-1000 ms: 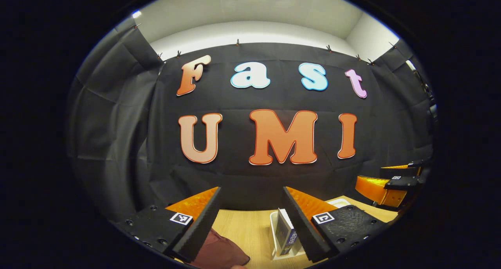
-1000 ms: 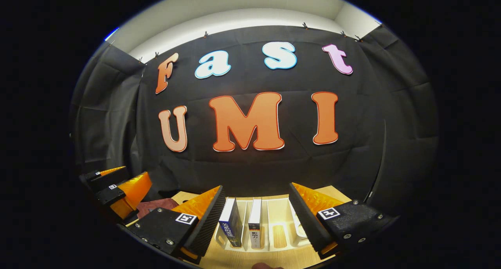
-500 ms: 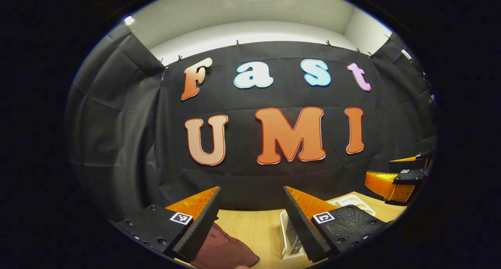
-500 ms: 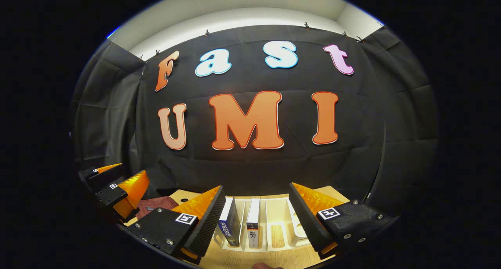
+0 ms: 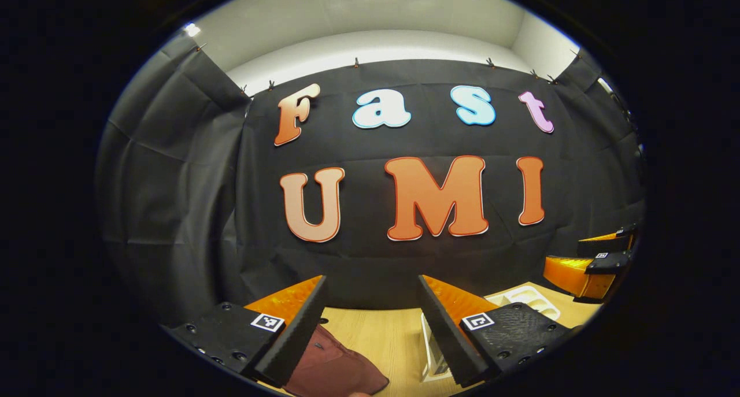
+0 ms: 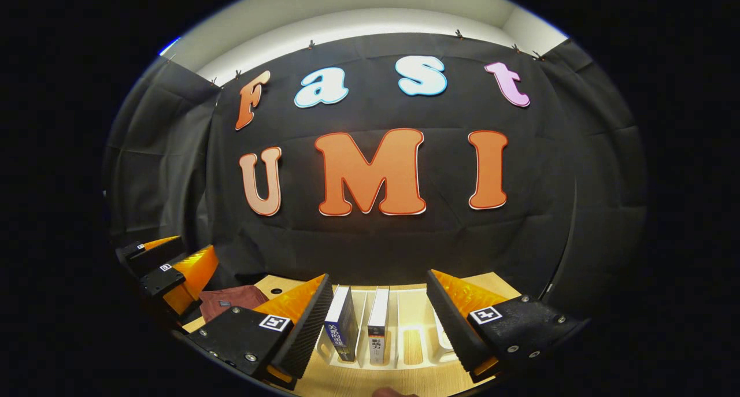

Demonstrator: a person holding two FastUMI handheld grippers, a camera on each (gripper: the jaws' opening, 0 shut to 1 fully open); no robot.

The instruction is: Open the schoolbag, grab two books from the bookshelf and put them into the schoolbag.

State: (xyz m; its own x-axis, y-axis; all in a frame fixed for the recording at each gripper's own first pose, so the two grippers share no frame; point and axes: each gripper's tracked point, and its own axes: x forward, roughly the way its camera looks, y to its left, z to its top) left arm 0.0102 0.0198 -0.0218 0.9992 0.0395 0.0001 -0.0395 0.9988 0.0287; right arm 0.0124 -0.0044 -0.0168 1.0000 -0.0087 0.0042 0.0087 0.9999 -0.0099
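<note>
Left gripper (image 5: 370, 322) held open above the wooden table (image 5: 376, 333), maroon schoolbag (image 5: 335, 371) lying near-left, right gripper (image 6: 378, 322) held open before two books (image 6: 347, 327) stood upright in the white bookshelf (image 6: 413, 342).

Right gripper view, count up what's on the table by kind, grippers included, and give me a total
Books: 2, a dark-covered book and a white-spined book, both upright in the rack
Book rack: 1, the white rack
Schoolbag: 1, the maroon schoolbag
Grippers: 2, the right gripper and the left gripper, both open
Total: 6
</note>
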